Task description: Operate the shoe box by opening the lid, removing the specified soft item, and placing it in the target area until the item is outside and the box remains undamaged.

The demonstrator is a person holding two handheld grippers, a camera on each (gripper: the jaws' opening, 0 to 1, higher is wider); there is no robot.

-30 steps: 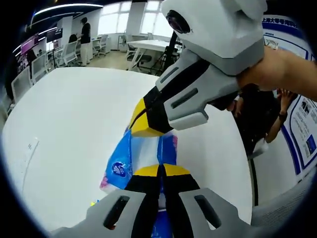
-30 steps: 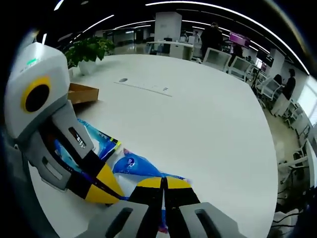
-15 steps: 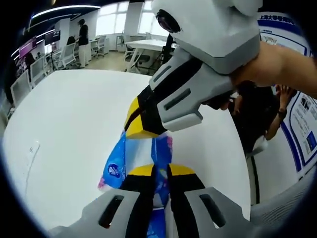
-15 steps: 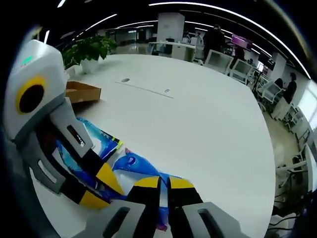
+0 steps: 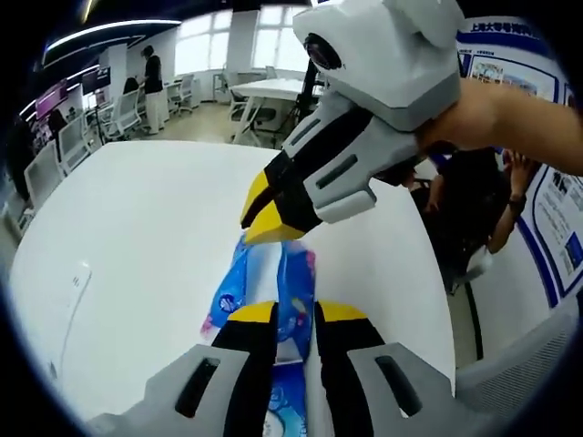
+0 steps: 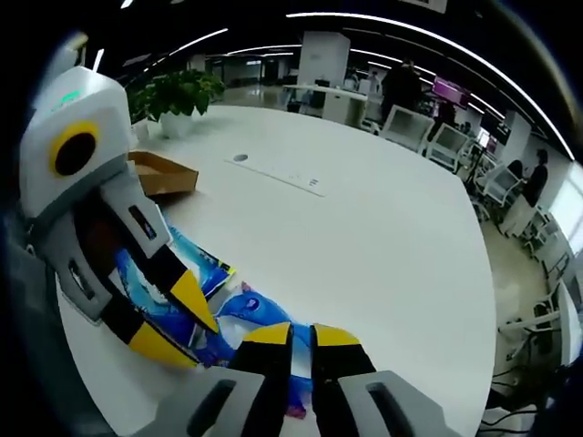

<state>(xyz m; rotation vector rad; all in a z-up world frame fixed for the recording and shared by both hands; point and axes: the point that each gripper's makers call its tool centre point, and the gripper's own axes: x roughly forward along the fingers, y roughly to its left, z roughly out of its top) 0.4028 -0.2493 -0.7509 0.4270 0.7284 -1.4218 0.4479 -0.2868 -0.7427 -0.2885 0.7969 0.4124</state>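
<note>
While lengthwise along gripper [image 5: 296,314], pack [image 5: 273,296].

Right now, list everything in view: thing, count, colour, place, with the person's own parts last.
Soft pack: one, blue and white with pink edge, on the table between both grippers' jaws.
Table: one, white, large, under everything.
Cardboard box: one, brown, open, on the table's far left in the right gripper view.
Potted plant: one, green in white pot, at the table's far edge.
Office chairs: several, white, beyond the table.
People: a few, dark clothes, in the background.
Left gripper: one, grey, black and yellow, jaws parted around the pack.
Right gripper: one, same colours, jaws slightly parted.
Hand: one, holding the right gripper.
</note>
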